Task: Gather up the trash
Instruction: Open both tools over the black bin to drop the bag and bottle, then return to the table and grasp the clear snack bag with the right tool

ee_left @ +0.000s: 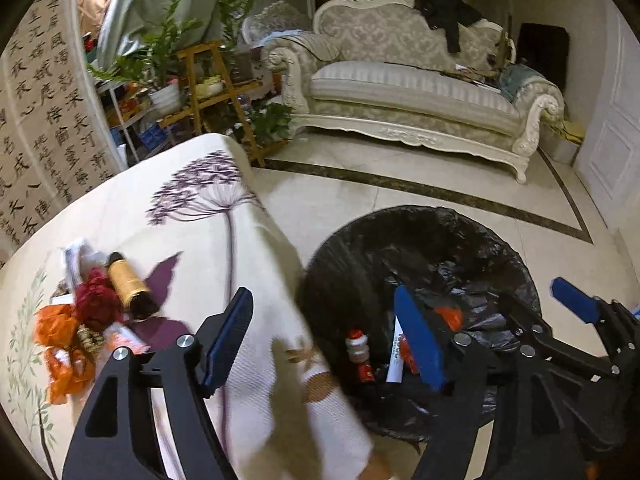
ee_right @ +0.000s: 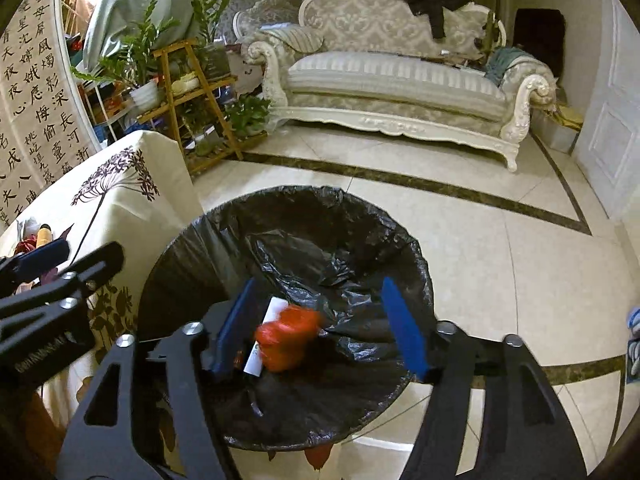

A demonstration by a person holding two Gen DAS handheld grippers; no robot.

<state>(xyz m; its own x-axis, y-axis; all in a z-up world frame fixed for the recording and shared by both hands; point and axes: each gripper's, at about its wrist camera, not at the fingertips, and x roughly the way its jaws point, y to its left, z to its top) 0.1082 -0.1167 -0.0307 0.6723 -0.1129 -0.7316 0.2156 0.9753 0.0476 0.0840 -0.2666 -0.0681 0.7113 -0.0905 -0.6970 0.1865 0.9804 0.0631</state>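
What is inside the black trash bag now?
In the black trash bag I see a small red-capped bottle, a white tube and crumpled orange-red wrapping. The bag's folds and the claws cover part of the bottom, so more could be there.

Black hand-held gripper (ee_left: 324, 340), blue pads (ee_left: 418, 338)

A lined bin (ee_right: 288, 216) sits on the floor below both grippers, trash (ee_right: 288, 338) inside it. Left of them, a covered table (ee_left: 192, 216) holds more litter (ee_left: 92, 308). A sofa (ee_left: 400, 92) stands beyond.
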